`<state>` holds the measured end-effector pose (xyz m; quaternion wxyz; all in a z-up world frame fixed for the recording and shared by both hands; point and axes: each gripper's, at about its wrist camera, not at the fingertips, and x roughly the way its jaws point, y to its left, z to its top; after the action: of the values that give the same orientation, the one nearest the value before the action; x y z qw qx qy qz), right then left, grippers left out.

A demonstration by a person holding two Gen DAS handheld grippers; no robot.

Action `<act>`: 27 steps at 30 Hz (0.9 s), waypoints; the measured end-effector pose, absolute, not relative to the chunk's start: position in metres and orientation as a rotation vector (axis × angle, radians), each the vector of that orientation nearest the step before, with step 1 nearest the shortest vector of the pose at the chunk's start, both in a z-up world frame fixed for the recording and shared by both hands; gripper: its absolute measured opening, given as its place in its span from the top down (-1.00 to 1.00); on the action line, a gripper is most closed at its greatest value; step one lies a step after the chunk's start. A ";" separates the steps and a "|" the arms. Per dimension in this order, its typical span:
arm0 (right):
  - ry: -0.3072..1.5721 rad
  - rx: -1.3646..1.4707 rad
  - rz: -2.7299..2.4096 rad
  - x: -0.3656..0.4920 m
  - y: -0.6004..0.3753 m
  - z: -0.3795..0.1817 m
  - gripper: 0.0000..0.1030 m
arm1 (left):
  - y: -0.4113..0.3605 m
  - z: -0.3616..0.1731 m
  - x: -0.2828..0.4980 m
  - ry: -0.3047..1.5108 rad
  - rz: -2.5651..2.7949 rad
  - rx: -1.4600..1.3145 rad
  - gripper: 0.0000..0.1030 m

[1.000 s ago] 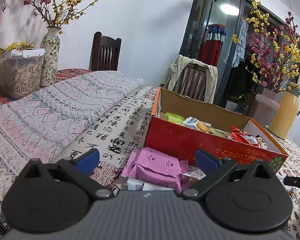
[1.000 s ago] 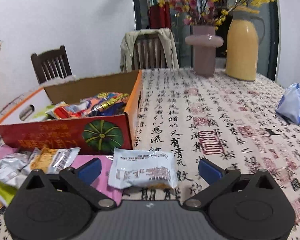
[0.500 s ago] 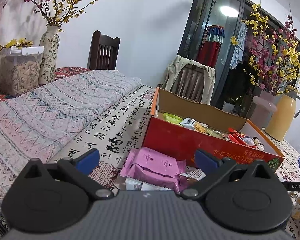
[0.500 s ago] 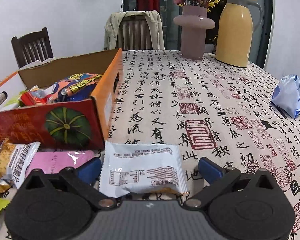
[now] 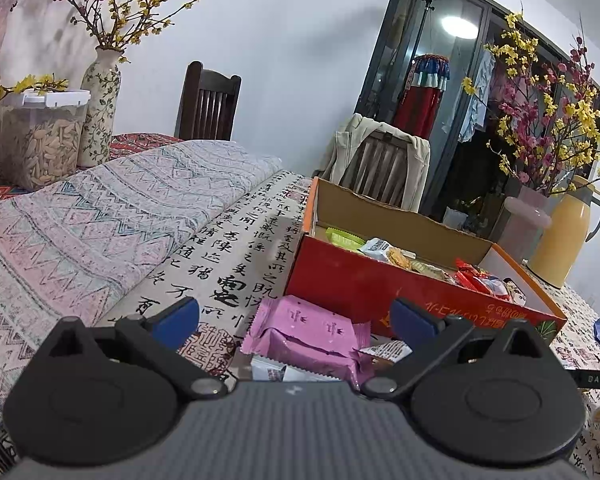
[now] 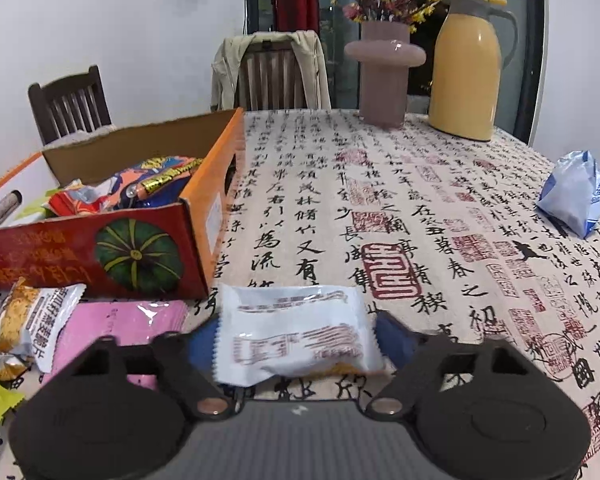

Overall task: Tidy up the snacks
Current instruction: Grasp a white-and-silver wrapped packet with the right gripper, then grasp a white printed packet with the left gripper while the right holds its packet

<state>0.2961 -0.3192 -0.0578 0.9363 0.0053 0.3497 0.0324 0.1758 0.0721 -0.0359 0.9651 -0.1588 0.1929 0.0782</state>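
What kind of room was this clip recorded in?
Most likely a home dining room. A large table with a calligraphy-print cloth has wooden chairs around it, one with a jacket hung over its back. A yellow jug and a vase of flowers stand on it.

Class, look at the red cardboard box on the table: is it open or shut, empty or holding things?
Open and partly filled. The red box has no lid over it, and snack packets show inside above its front wall.

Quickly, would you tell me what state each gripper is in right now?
Left gripper: open, holding nothing, above the pink packets.
Right gripper: shut on the white snack packet.
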 end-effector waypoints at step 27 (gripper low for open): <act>0.503 0.091 0.164 0.204 -0.285 -0.046 0.11 | 0.073 -0.036 0.175 0.389 0.163 -0.323 -1.00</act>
<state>0.2041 -0.2850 -0.0465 0.9642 0.0450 0.2485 0.0812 0.1754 0.0731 -0.0359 0.9649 -0.1594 0.1923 0.0804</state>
